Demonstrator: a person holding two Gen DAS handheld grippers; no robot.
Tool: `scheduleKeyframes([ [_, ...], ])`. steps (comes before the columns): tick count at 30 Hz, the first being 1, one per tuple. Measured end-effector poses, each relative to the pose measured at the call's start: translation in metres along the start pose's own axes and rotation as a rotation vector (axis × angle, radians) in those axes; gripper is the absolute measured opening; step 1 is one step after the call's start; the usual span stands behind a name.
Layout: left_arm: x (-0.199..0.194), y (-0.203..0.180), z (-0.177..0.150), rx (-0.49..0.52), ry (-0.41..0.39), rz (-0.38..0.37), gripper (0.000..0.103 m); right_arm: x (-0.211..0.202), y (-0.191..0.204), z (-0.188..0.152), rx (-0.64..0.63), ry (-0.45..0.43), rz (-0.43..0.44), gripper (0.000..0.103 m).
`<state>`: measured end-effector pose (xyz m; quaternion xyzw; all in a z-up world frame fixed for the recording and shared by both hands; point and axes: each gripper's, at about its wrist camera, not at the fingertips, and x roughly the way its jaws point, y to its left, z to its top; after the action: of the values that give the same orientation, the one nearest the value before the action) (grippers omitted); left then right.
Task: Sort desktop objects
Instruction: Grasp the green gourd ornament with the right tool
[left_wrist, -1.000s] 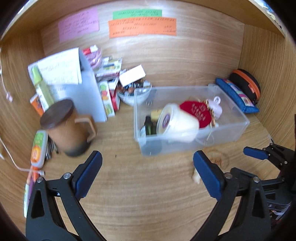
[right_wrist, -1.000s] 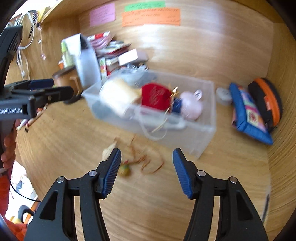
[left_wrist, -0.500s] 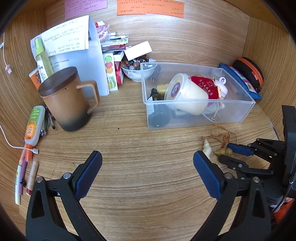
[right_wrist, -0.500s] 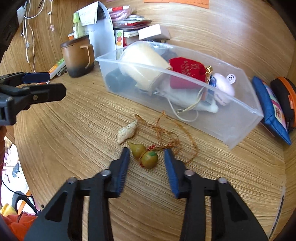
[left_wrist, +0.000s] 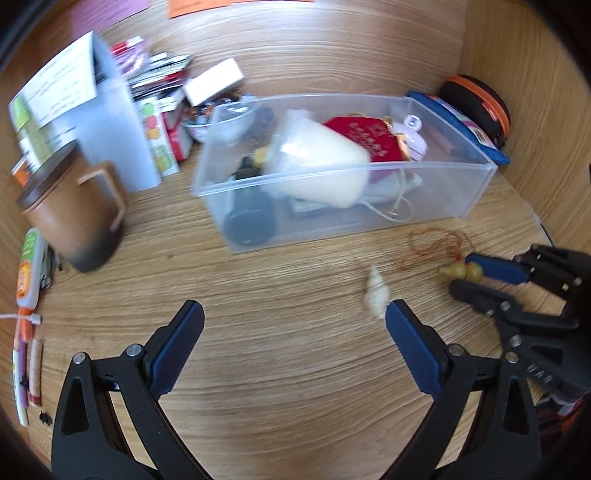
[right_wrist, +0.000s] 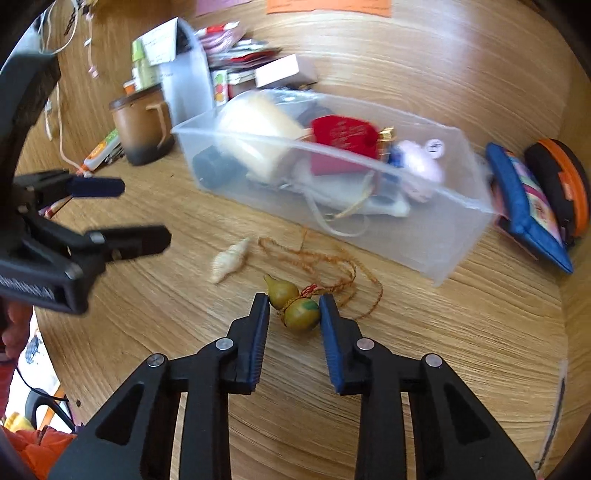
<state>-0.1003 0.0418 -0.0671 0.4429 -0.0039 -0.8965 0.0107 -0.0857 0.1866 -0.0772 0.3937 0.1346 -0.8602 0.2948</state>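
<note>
A wood-grain table fills both views, closed in behind and on the right by walls of the same wood; orange and pink notes are stuck on the back wall, their writing too blurred to read. The clear bin lies mid-table, holding a cream roll, a red pouch and a pink thing. Left of the bin stands a brown mug with a dark lid, and behind the mug a white box and leaflets. Right of the bin lie a blue pouch and a black-and-orange case. In front of the bin lie a shell, a tangle of orange cord and a small gourd charm. The right gripper has just closed; its fingers pinch the gourd charm, which rests on the table. The left gripper hangs with fingers spread, empty, just beside the shell.
</note>
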Motion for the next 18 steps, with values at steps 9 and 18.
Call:
scheduleKeyframes([
  [9,0.011,-0.030,0.008,0.053,-0.011,-0.028,0.084,-0.020,-0.043,-0.006,0.095,-0.027,-0.035,0.025],
  [18,0.034,-0.039,0.005,0.050,0.072,-0.072,0.054,-0.028,-0.058,-0.005,0.131,-0.048,-0.019,0.025],
])
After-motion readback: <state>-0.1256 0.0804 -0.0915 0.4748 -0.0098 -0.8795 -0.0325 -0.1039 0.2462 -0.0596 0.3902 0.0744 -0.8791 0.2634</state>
